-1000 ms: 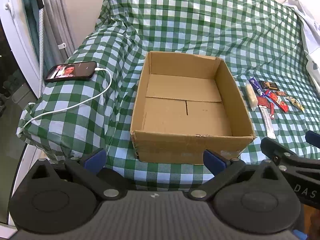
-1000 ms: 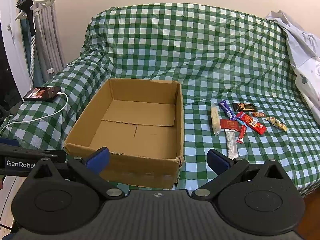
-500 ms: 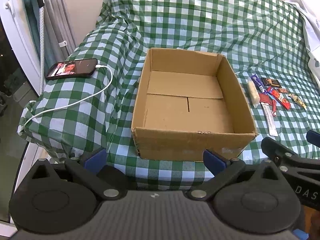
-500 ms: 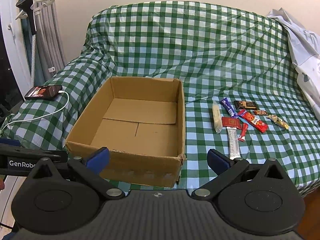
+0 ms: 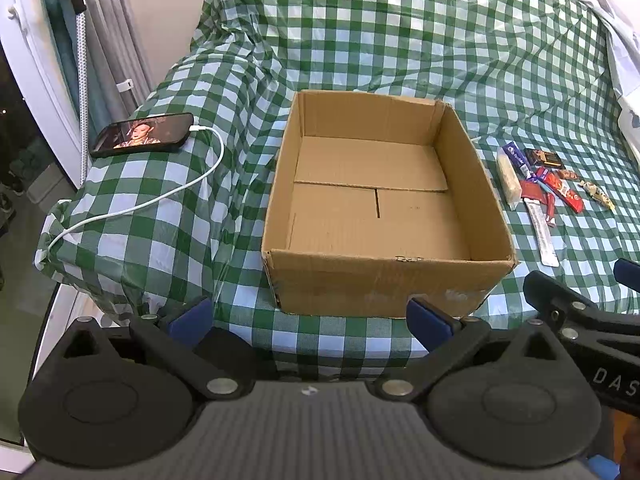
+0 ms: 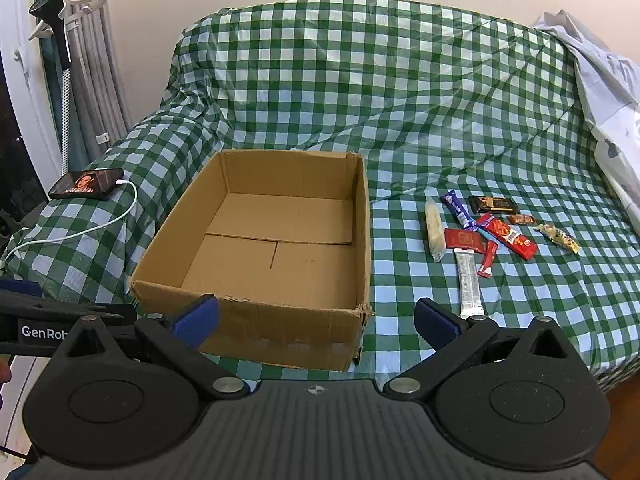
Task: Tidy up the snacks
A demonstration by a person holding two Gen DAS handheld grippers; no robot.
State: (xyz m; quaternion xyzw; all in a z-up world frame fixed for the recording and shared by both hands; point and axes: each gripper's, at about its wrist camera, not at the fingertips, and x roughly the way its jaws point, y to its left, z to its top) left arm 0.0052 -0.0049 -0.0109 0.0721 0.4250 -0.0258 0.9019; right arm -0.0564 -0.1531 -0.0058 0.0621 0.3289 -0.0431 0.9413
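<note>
An open, empty cardboard box (image 5: 384,208) (image 6: 272,248) sits on a green checked cover. Several wrapped snacks (image 6: 480,236) (image 5: 540,192) lie in a cluster to the right of the box, among them a red bar (image 6: 508,236), a silver stick (image 6: 468,280) and a pale bar (image 6: 434,232). My left gripper (image 5: 308,316) is open and empty, in front of the box's near wall. My right gripper (image 6: 316,320) is open and empty, near the box's front right corner. Each gripper's side shows in the other's view.
A phone (image 5: 144,134) (image 6: 88,184) on a white cable (image 5: 160,196) lies on the covered armrest at left. Curtains and a stand (image 6: 60,40) are at far left. A white cloth (image 6: 608,100) lies at far right. The cover's front edge drops off below the grippers.
Both grippers have moved slightly up and forward toward the box. Nothing was picked up or moved.
</note>
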